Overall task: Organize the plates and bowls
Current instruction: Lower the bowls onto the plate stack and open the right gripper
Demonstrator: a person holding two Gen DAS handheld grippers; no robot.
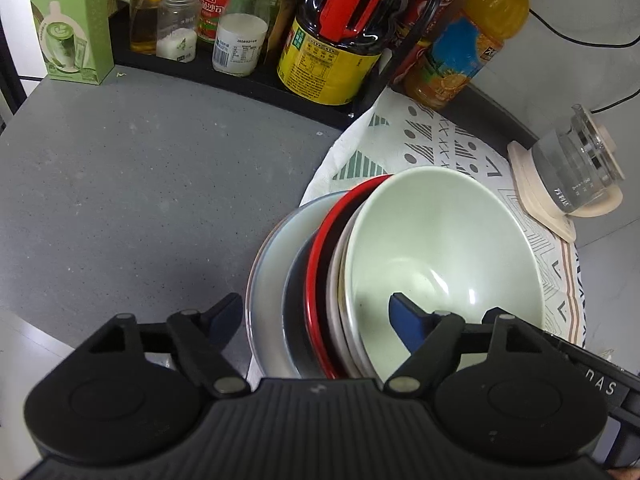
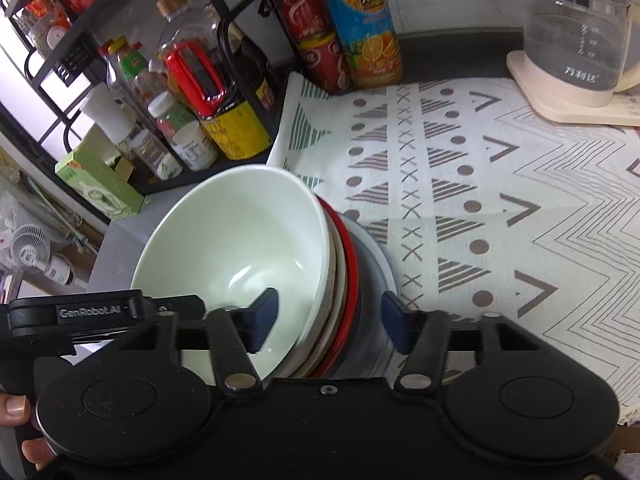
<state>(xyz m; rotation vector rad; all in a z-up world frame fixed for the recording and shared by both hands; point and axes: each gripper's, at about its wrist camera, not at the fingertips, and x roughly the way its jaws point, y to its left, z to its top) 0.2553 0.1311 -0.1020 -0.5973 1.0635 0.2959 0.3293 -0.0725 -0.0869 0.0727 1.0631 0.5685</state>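
Judging by the nested stack, the sorting appears largely done: a pale green bowl (image 1: 436, 248) sits atop a red plate (image 1: 320, 280) and a grey plate (image 1: 268, 280), half on the table (image 1: 140, 168), half on a patterned cloth (image 2: 500, 200). Left tongs (image 1: 316, 316) and right tongs (image 2: 328, 316) are spread astride the rims, nothing pinched. "GenRobot.AI" can be read.

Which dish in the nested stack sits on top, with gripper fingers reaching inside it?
The pale green bowl. It nests on top, above the red-rimmed dish and the grey one, and each gripper has one finger inside it.
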